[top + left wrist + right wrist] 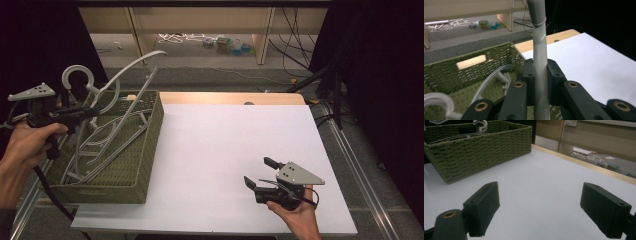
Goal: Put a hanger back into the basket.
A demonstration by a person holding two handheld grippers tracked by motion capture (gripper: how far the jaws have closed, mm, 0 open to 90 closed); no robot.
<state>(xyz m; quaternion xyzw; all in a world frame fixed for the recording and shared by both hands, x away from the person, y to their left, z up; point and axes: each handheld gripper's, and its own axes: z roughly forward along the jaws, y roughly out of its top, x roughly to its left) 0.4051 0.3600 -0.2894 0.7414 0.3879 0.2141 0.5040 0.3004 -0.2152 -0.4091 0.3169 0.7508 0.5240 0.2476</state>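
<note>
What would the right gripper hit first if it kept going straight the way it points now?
Probably the green woven basket. The right gripper, jaws open over the bare white table, points toward the basket's side; nothing lies between. Depth is unclear, so it may skim the near corner.

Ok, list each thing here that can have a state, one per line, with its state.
Left hand-held gripper: shut on a grey hanger, above the basket.
Right hand-held gripper: open, holding nothing, low over the white table top.
Grey hanger: clamped between the jaws, lifted partly out of the basket.
Other hangers: lying loose in the basket.
Green woven basket: upright, on the table's left side.
White table top: bare in the middle.
</note>
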